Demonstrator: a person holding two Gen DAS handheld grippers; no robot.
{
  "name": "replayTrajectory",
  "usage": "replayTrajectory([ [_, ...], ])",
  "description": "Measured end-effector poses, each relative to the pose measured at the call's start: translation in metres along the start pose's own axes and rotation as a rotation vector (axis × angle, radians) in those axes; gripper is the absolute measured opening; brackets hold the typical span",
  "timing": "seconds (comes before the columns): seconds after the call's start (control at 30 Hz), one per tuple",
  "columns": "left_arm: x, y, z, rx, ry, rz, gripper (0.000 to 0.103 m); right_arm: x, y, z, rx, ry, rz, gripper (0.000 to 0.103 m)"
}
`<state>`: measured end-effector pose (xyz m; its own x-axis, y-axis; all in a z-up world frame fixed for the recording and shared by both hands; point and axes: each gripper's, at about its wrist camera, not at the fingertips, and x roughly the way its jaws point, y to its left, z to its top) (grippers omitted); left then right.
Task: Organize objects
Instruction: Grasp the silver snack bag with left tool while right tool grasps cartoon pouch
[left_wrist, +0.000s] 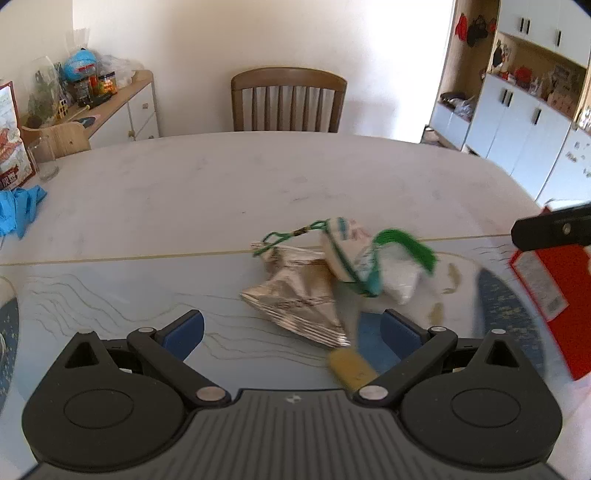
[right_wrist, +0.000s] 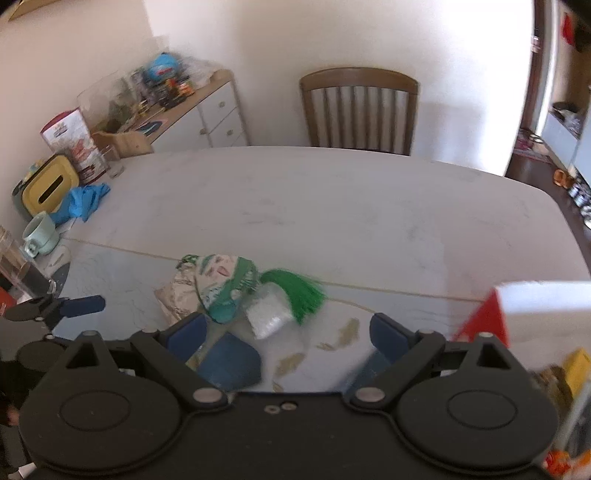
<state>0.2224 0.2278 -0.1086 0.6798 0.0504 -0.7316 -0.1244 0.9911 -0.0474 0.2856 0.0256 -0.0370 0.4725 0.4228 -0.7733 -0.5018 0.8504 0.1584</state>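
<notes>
Left wrist view: my left gripper (left_wrist: 291, 330) gapes wide, holding nothing, over the pale marble bench (left_wrist: 221, 184). Just ahead lies a crumpled silver foil packet (left_wrist: 295, 299) touching a green-tasselled cloth pouch (left_wrist: 351, 251). Beyond stands a wooden slat-back chair (left_wrist: 288, 99). Right wrist view alone shows my right gripper (right_wrist: 288, 334), equally wide, and a mint ceramic mug (right_wrist: 38, 232).

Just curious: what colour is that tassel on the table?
Bright green tassel; the right wrist view shows it best.
</notes>
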Motion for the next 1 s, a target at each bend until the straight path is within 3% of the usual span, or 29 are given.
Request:
replayTrajectory([
  [0.27,0.036,0.013,0.003,0.011,0.032,-0.016,0.102,0.039,0.023,0.02,-0.06,0.047,0.011,0.095],
  [0.63,0.065,0.004,0.017,0.067,0.014,-0.054,0.102,0.089,0.033,0.037,-0.01,0.098,0.016,0.093],
  [1.0,0.084,0.004,0.018,0.042,0.021,-0.079,0.101,0.127,0.035,0.048,-0.001,0.118,-0.008,0.092],
])
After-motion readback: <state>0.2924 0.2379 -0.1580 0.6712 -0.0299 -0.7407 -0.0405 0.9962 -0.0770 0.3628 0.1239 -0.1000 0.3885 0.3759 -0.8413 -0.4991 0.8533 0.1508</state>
